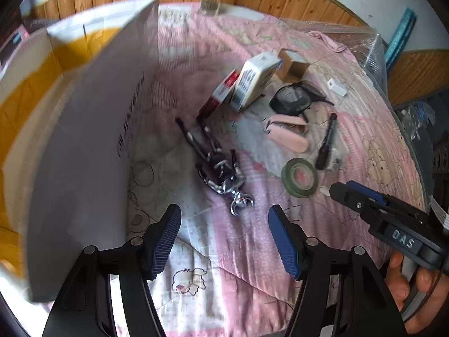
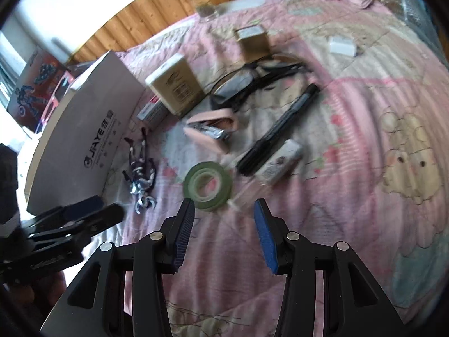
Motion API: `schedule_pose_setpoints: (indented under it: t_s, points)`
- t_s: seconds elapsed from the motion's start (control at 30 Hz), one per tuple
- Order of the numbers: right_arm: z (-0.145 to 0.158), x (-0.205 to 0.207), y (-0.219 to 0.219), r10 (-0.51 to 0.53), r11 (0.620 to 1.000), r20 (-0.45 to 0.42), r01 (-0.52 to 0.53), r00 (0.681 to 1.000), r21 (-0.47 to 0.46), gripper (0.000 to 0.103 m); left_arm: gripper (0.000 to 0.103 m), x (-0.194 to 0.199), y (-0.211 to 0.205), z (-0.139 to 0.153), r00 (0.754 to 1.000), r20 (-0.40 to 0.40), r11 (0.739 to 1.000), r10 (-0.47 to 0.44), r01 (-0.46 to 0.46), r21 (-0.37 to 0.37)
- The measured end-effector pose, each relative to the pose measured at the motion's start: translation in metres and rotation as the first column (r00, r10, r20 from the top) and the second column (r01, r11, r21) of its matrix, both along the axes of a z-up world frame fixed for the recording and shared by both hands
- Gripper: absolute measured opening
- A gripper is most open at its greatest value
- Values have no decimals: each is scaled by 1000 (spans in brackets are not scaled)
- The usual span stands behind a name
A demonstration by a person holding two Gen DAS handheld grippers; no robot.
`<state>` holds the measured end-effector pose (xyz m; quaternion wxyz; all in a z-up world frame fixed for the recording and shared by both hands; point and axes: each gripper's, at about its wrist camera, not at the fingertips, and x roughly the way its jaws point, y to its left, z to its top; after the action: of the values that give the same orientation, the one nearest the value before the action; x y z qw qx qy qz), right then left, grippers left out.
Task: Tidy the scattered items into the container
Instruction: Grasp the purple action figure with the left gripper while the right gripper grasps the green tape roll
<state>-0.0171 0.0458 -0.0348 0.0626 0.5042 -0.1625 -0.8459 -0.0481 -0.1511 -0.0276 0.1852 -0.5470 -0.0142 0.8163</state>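
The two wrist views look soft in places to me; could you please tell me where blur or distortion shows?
Left wrist view: the grey cardboard box is motion-smeared, the black-and-silver toy figure fairly sharp. Right wrist view: the black pen and green tape roll are smeared. Both views bend the pink quilt at the rim.

A bed (image 2: pixel 350 196) under a pink cartoon-print quilt carries a green tape roll (image 2: pixel 208 185), pink stapler (image 2: pixel 209 132), black glasses (image 2: pixel 238 84), black marker (image 2: pixel 280 129), small cartons and a grey cardboard box (image 2: pixel 84 140) at its left edge.
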Motion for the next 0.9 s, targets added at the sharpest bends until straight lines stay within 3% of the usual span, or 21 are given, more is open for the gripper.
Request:
schedule_pose_setpoints:
  t_s: [0.23, 0.37, 0.47, 0.53, 0.6, 0.63, 0.7, 0.77, 0.9]
  points:
    - [-16, -23, -2, -12, 999, 37, 10, 999, 43, 47, 66, -25, 7, -18, 999, 34, 999, 25, -26, 20]
    - [-16, -36, -26, 64, 981, 19, -66, 998, 183, 47, 66, -38, 13, -26, 999, 14, 999, 34, -34, 2]
    - [-18, -35, -40, 115, 947, 8, -112, 993, 300, 38, 66, -43, 18, -27, 1000, -17, 1000, 16, -16, -16]
    - [-17, -34, -43, 135, 933, 8, -129, 991, 335, 23, 66, -44, 21, -28, 998, -56, 999, -5, 3, -36]
    - [-15, -32, -36, 122, 941, 6, -118, 992, 317, 18, 60, -42, 25, -28, 996, -89, 996, -31, 24, -81]
    - [-13, -31, -30, 108, 951, 4, -105, 994, 289, 16, 47, -42, 25, -27, 994, -103, 995, -34, 24, -101]
    - [-8, -30, -16, 68, 979, 1, -66, 998, 193, 16, 43, -44, 16, -24, 996, -88, 998, -24, 18, -63]
    - [-6, -28, -3, 31, 994, 0, -31, 1000, 101, 15, 32, -44, 10, -20, 996, -91, 999, -19, 15, -45]
    - [-2, -30, 6, -2, 1000, 7, 2, 1000, 11, 15, 26, -41, 9, -12, 995, -95, 999, -27, 23, -39]
